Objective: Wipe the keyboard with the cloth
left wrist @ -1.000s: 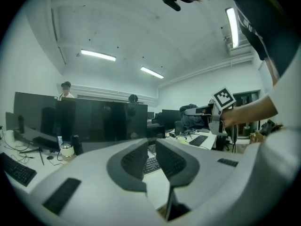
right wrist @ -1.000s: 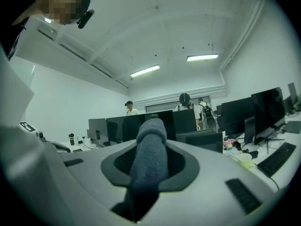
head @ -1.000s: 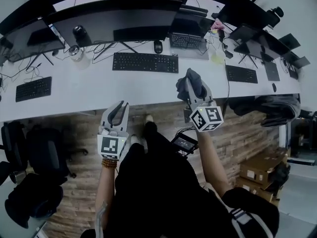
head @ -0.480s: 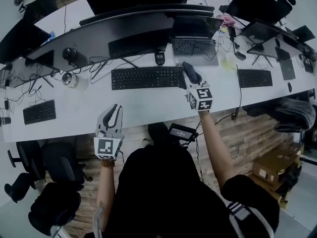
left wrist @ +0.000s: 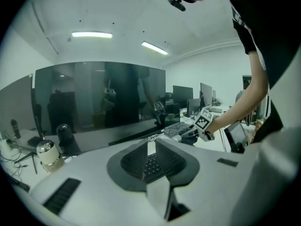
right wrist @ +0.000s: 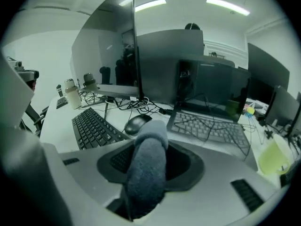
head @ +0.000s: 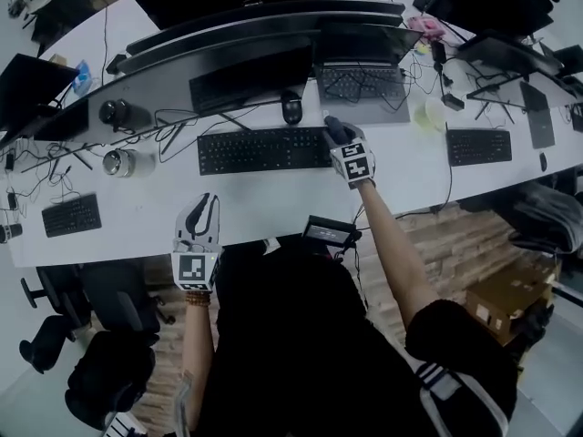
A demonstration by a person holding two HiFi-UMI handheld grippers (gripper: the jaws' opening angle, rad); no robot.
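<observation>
A black keyboard lies in the middle of the white desk, in front of the monitors. My right gripper is at its right end with a dark grey cloth between the jaws. The jaws are opening, and the cloth still fills the gap over the keyboard. My left gripper hangs shut and empty over the desk's front edge, left of the keyboard's middle. In the left gripper view, keys show past the closed jaws, and the right gripper is farther off.
A black mouse and an open laptop sit just behind the keyboard's right end, with cables around them. A metal cup stands at the left. Other keyboards lie to either side. A small screen device hangs at the desk's front edge.
My right gripper carried the cloth forward and down from in front of the desk to the keyboard's right end. My left gripper moved forward to the desk's front edge.
</observation>
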